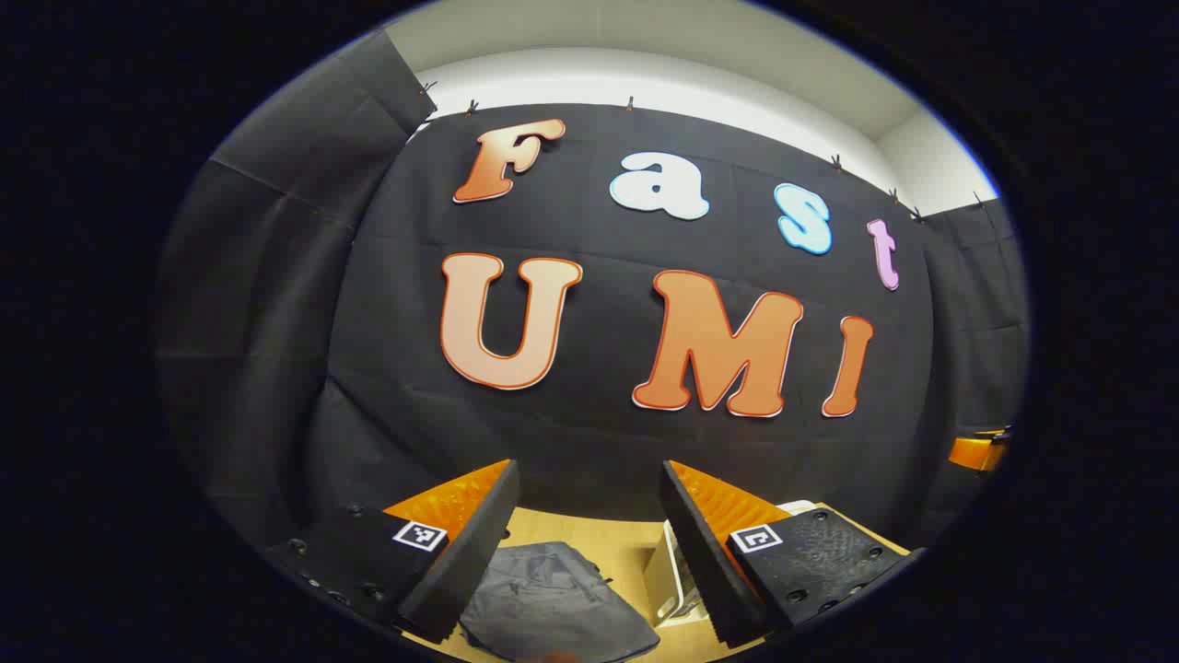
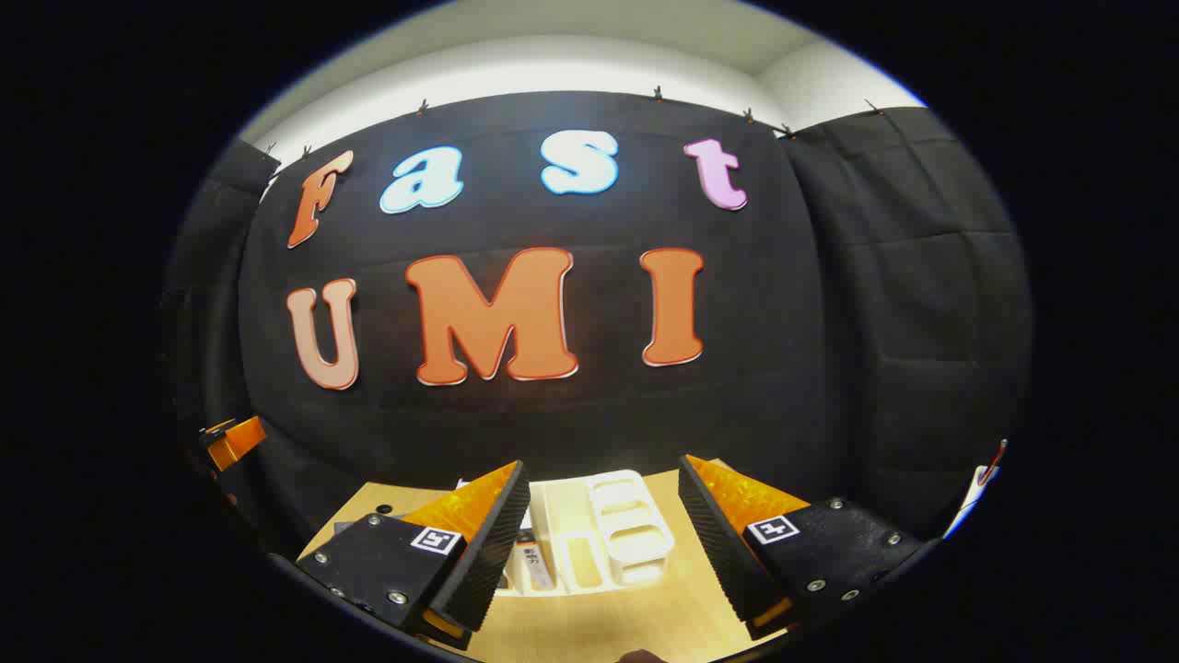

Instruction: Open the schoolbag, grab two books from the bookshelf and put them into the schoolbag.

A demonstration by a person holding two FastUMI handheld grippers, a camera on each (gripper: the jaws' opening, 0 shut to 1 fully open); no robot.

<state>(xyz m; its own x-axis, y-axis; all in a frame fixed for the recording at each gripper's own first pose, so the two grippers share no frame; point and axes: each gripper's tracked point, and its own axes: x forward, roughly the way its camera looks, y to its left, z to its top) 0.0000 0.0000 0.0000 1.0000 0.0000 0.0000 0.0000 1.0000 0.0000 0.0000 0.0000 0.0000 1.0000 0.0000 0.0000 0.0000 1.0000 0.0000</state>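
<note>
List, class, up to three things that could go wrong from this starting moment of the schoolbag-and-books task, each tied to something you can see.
1. The schoolbag lies slumped and flat on the table; the open left gripper might drag the soft fabric instead of opening it.
2. The white bookshelf looks light; the open right gripper might tip or slide it when pulling out a book.

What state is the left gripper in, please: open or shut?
Open: the left gripper has its fingers spread wide, with the schoolbag showing in the gap.

Matt grey cloth schoolbag (image 1: 553,599), smooth white plastic bookshelf (image 2: 617,529), pale wood-look table (image 2: 589,626).
</note>
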